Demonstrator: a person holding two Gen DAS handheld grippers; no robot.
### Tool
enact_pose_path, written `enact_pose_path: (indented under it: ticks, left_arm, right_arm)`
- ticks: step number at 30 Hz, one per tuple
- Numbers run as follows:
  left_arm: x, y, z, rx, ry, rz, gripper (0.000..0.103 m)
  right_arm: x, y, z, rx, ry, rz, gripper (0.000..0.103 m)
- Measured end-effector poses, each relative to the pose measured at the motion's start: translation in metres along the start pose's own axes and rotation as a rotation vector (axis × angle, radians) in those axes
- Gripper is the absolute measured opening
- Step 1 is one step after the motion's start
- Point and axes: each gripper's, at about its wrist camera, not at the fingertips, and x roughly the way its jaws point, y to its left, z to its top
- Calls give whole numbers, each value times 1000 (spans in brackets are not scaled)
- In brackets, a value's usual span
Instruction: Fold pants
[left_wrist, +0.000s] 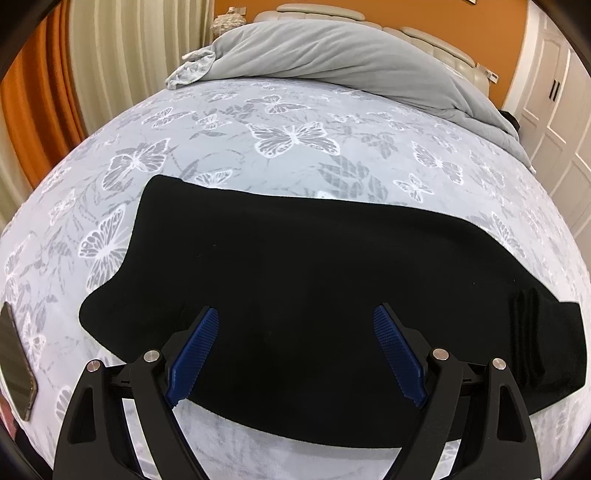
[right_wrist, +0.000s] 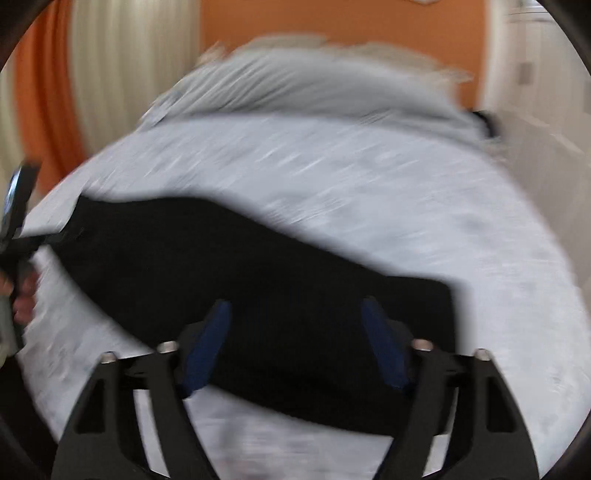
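One lengthwise fold looks done to us: the black pants (left_wrist: 295, 280) lie as a single long band on the butterfly-print bedspread (left_wrist: 295, 122), near its front edge and well short of the grey duvet (left_wrist: 332, 51) heaped at the headboard end, so we judge the crosswise folds remain. Both our left gripper (left_wrist: 295, 350) and right gripper (right_wrist: 295, 339) hang over the cloth with jaws apart, holding nothing. The fabric looks flat, matte and nearly creaseless.
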Motion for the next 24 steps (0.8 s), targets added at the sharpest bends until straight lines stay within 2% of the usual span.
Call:
enact_pose_path:
  ticks: [3, 5, 6, 7, 8, 12, 14, 15, 17, 20, 22, 23, 24]
  left_arm:
    - [1, -2, -2, 16, 11, -2, 84]
    - [1, -1, -2, 15, 10, -4, 83]
    - [1, 1, -2, 13, 9, -5, 84]
    - [0, 4, -2, 8, 9, -6, 84]
    - [0, 6, -2, 2, 9, -10, 84]
    - [-4, 24, 0, -37, 17, -30, 84]
    - [-3, 37, 1, -75, 30, -45, 84]
    - [-3, 42, 1, -91, 33, -49, 84]
    - [-4, 55, 2, -128, 30, -35, 84]
    - [-10, 81, 5, -216, -3, -10, 84]
    - [-14, 106, 5, -312, -27, 1, 84]
    - [-15, 118, 4, -362, -34, 4, 84]
    - [-14, 134, 1, -439, -31, 7, 84]
  right_arm:
    - [33, 36, -2, -94, 73, 34, 52]
    - [56, 51, -3, -162, 113, -24, 51]
    - [63, 53, -4, -164, 126, -32, 33]
    - [68, 51, -2, -138, 134, -12, 27]
    - [70, 47, 5, -92, 127, 3, 15]
    - [48, 58, 35, -10, 11, 63, 11]
    - [51, 70, 43, -12, 3, 131, 11]
    - [58, 76, 40, -12, 27, 139, 16]
    - [88, 86, 31, -31, 131, 119, 18]
    - [77, 90, 34, -44, 91, 112, 24]
    - [48, 78, 41, -14, 0, 128, 55]
    - [35, 73, 39, -1, -39, 105, 80]
    - [24, 67, 39, 9, -80, 72, 85]
